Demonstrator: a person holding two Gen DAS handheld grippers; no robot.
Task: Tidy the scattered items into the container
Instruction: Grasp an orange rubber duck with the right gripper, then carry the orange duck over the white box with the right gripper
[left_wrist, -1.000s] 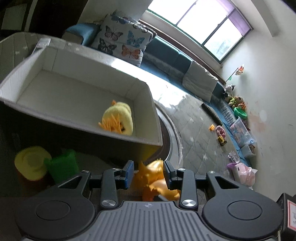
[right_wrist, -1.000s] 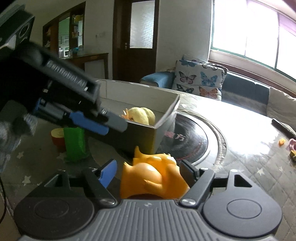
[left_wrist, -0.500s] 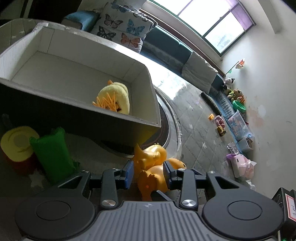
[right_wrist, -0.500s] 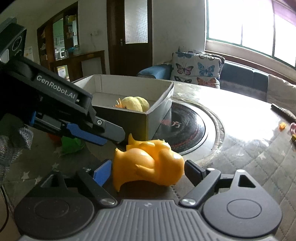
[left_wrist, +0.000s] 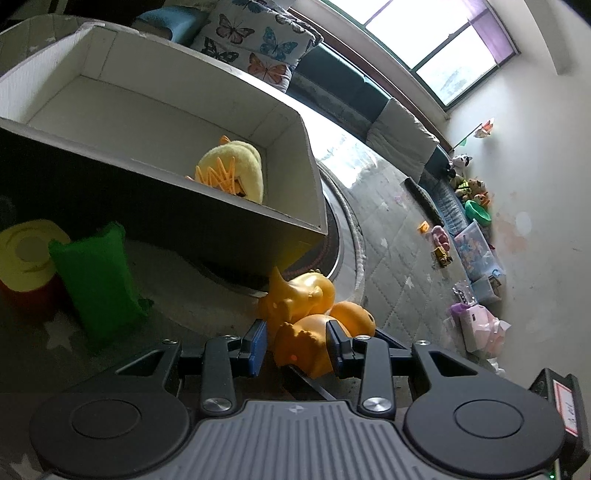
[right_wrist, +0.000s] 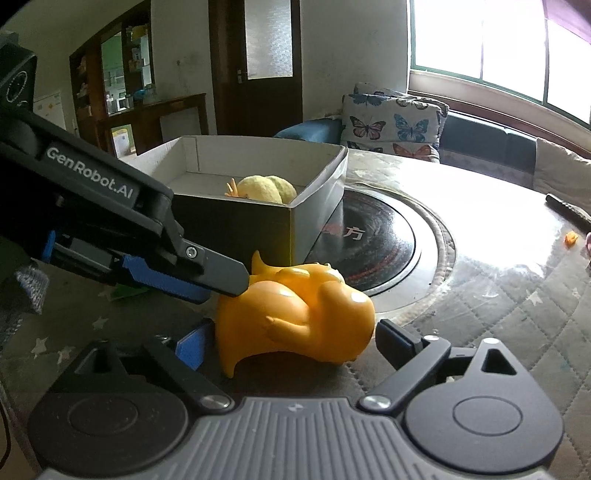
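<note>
An orange rubber toy (left_wrist: 308, 325) lies on the quilted table just in front of the cardboard box (left_wrist: 255, 218); it also shows in the right wrist view (right_wrist: 295, 317). My left gripper (left_wrist: 296, 347) has its jaws around the toy's rear, touching it. My right gripper (right_wrist: 291, 341) is open with the toy between its wide fingers. The left gripper's fingers (right_wrist: 207, 273) reach onto the toy from the left. The box (right_wrist: 314, 199) holds a yellow plush (left_wrist: 231, 170), which also shows in the right wrist view (right_wrist: 266, 188).
A green cloth pouch (left_wrist: 96, 284) and a yellow-lidded red tub (left_wrist: 26, 258) stand left of the box. A round black hotplate (right_wrist: 373, 240) is set in the table behind the toy. Small toys (left_wrist: 439, 240) lie at the far edge.
The left gripper has come down toward the table and closed in around the orange toy. The toy now rests on the table, lower and farther from the right gripper's camera.
</note>
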